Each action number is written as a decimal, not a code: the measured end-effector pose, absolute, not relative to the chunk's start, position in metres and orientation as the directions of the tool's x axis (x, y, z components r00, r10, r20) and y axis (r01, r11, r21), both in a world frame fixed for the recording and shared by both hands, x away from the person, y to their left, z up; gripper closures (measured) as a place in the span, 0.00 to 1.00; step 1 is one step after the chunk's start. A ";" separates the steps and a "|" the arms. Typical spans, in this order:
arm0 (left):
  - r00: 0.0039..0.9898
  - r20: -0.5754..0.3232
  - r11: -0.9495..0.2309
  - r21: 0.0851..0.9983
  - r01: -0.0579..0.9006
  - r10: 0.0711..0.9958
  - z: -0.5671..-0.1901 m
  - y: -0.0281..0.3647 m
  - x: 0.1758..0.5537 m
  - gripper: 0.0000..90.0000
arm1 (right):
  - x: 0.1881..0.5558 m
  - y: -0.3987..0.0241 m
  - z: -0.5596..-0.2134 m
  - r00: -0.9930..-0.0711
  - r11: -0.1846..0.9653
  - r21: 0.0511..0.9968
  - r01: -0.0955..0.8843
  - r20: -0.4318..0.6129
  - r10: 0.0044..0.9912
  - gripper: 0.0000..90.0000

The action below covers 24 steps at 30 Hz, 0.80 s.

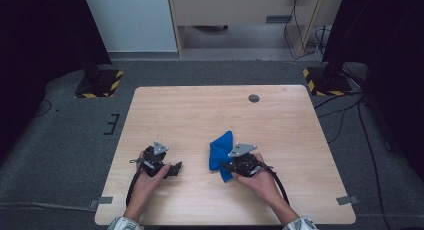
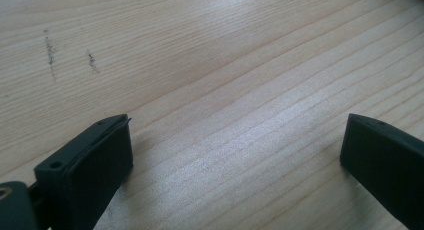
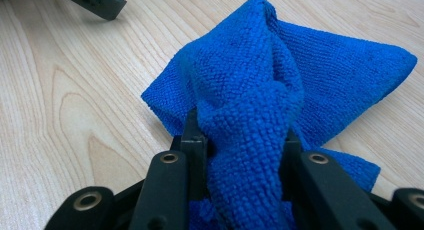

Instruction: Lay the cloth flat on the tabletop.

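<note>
1. My right tool (image 3: 245, 140) pinches the blue cloth (image 1: 220, 149) mid-desk (image 1: 200, 110); bare wood all around.
2. My left tool (image 2: 235, 145) gapes empty (jaw ends cropped).
3. Cloth underside hidden.

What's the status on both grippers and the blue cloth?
Left gripper open over bare table. Right gripper shut on bunched blue microfiber cloth. Nothing in the way.
</note>
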State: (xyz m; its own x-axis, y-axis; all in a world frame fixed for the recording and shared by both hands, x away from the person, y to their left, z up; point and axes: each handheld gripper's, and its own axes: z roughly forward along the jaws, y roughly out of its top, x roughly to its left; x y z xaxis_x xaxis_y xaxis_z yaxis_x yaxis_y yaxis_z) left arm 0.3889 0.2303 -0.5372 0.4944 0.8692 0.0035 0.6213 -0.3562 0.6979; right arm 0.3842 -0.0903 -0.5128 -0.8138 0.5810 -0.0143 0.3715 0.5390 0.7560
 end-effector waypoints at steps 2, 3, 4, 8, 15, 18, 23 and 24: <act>0.497 0.005 -0.359 0.698 0.620 0.868 -0.537 0.230 0.389 0.00 | 0.384 -0.089 -0.513 -0.816 0.541 0.755 0.371 -0.013 0.578 0.75; 0.497 0.006 -0.359 0.698 0.619 0.868 -0.537 0.230 0.389 0.00 | 0.383 -0.089 -0.513 -0.816 0.541 0.755 0.371 -0.013 0.578 0.75; 0.498 0.005 -0.360 0.698 0.619 0.867 -0.537 0.229 0.389 0.00 | 0.383 -0.088 -0.513 -0.817 0.541 0.755 0.371 -0.011 0.576 0.75; 0.505 0.004 -0.364 0.698 0.617 0.863 -0.536 0.226 0.388 0.02 | 0.380 -0.084 -0.514 -0.833 0.550 0.756 0.354 -0.011 0.553 0.73; 0.528 0.015 -0.390 0.694 0.606 0.849 -0.534 0.220 0.387 0.04 | 0.376 -0.080 -0.512 -0.822 0.548 0.761 0.348 -0.034 0.568 0.52; 0.537 0.013 -0.390 0.702 0.596 0.844 -0.532 0.219 0.387 0.05 | 0.375 -0.081 -0.509 -0.813 0.536 0.769 0.349 -0.037 0.582 0.42; 0.539 0.006 -0.377 0.721 0.582 0.843 -0.529 0.217 0.387 0.05 | 0.373 -0.085 -0.499 -0.799 0.512 0.784 0.350 -0.035 0.600 0.27; 0.537 0.005 -0.374 0.724 0.580 0.843 -0.528 0.217 0.387 0.05 | 0.372 -0.086 -0.497 -0.795 0.504 0.790 0.348 -0.036 0.605 0.26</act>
State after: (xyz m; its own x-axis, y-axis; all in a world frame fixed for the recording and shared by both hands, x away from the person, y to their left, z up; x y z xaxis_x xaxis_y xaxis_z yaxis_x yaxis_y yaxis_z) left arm 0.3867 0.2172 -0.5277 0.5374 0.8433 0.0053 0.5796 -0.3739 0.7241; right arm 0.3724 -0.0861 -0.4967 -0.7953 0.6051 -0.0357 0.3484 0.5045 0.7900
